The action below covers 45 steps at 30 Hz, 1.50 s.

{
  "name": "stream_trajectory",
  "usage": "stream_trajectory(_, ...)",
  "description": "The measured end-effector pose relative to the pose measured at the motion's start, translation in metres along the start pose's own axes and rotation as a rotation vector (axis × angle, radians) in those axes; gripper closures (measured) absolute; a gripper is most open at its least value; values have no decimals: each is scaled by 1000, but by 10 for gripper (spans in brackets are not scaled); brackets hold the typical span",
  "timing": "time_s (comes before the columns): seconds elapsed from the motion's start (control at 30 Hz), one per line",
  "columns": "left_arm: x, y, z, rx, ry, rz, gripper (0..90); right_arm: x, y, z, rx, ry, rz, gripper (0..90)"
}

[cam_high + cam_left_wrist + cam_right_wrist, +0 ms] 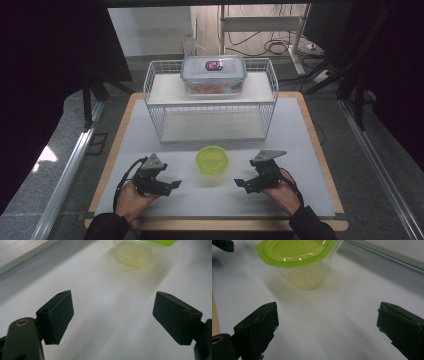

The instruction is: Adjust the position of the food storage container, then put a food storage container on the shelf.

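both tongs, left tongs (176,184) and right tongs (239,183), rest on the white bench (310,165) with jaws apart, holding nothing. between them, slightly farther, stands a green-lidded cup (212,159). beyond, a wire rack (210,102) carries a clear lidded box (213,74).

Wooden table (316,131), white mat (300,165) on top; wire rack (210,102) far centre, green-lidded cup (212,159) near centre.
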State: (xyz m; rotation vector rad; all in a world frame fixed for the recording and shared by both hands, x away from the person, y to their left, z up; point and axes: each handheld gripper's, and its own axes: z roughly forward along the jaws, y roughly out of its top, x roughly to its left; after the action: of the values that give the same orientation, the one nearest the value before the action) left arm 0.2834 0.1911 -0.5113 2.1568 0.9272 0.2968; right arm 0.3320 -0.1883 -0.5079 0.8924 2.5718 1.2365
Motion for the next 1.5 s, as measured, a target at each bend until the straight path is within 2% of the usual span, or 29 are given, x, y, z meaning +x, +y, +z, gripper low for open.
stream_trajectory(0.17, -2, 0, 0, -4, 3, 9, 94, 0, 1, -1, -5, -3, 11, 55)
stream_trajectory(0.23, -1, 0, 0, -6, 4, 11, 80, -2, 1, -1, 7, -12, 19, 55)
stream_trajectory(0.27, -1, -1, -1, -13, 1, 8, 61, -4, 1, -1, 18, -12, 38, 54)
stream_trajectory(0.4, -1, -1, -3, -24, 6, 12, 40, -6, 3, -1, 17, -14, 45, 38)
stream_trajectory(0.43, -1, -1, -3, -29, 14, 18, 31, -7, 5, -2, 12, -17, 59, 33)
stream_trajectory(0.63, -2, -2, -3, -25, 31, 34, 28, -10, 13, -4, 20, -18, 65, 43)
stream_trajectory(0.9, -5, -6, -4, -1, 45, 45, 34, -22, 32, -4, 13, 20, 121, 175)
stream_trajectory(1.07, -6, -7, -7, -9, 49, 43, 37, -29, 46, 1, 6, 51, 155, 221)
stream_trajectory(1.13, -6, -8, -8, -12, 49, 40, 37, -32, 55, 4, -10, 65, 179, 258)
stream_trajectory(1.17, -5, -8, -8, -13, 48, 38, 37, -35, 62, 8, -13, 78, 184, 315)
stream_trajectory(1.2, -5, -8, -8, -13, 48, 37, 37, -35, 62, 8, -13, 78, 184, 315)
stream_trajectory(1.23, -5, -8, -8, -13, 48, 37, 37, -35, 65, 10, -10, 80, 185, 328)
stream_trajectory(1.27, -5, -8, -7, -11, 47, 38, 38, -37, 70, 16, -1, 83, 188, 388)
stream_trajectory(1.33, -5, -8, -7, -8, 48, 42, 39, -38, 74, 23, 15, 105, 208, 428)
stream_trajectory(1.43, -6, -8, -7, -5, 49, 48, 41, -40, 76, 29, 31, 111, 224, 466)
stream_trajectory(1.47, -6, -8, -6, -4, 50, 52, 42, -41, 76, 32, 36, 123, 239, 491)
stream_trajectory(1.5, -7, -8, -6, -3, 50, 55, 44, -44, 74, 36, 43, 156, 272, 520)
